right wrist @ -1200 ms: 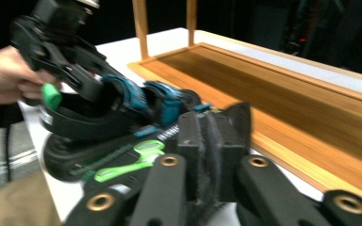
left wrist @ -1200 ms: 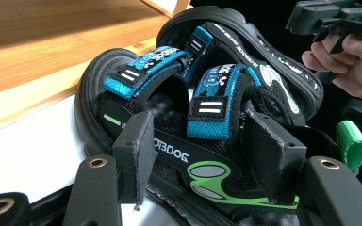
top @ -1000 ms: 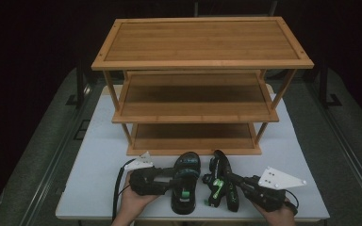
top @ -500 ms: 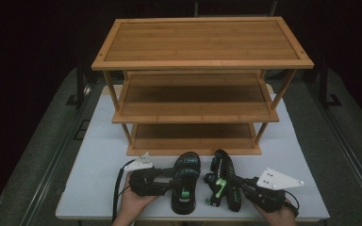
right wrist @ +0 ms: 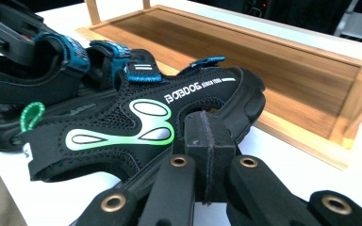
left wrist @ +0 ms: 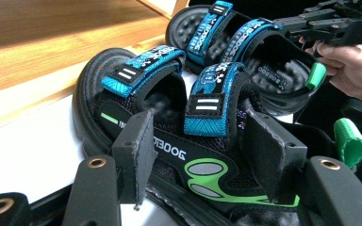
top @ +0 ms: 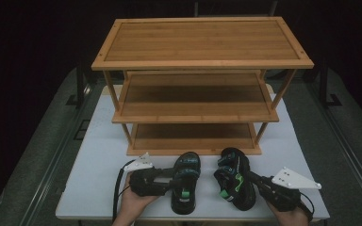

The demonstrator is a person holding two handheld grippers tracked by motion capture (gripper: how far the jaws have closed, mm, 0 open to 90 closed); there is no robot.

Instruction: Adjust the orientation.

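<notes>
Two black sandals with blue straps and green trim lie side by side on the white table, in front of a wooden shoe rack. My left gripper (top: 176,178) comes in from the left. Its jaws stand half apart and press on the side of the left sandal (top: 185,190) around its rear blue strap (left wrist: 212,101). My right gripper (top: 250,176) is shut, with its pads (right wrist: 202,141) pressed together against the outer side of the right sandal (top: 233,181). Nothing shows between those pads. In the right gripper view the right sandal (right wrist: 122,127) lies right ahead.
The three-tier bamboo shoe rack (top: 202,42) stands just behind the sandals, and its bottom shelf (right wrist: 245,61) lies low to the table. Bare white table (top: 99,155) extends to the left and right of the hands. Dark floor surrounds the table.
The right gripper and the right sandal have shifted a little to the right, widening the gap to the left sandal. The left gripper and left sandal have stayed in place.
</notes>
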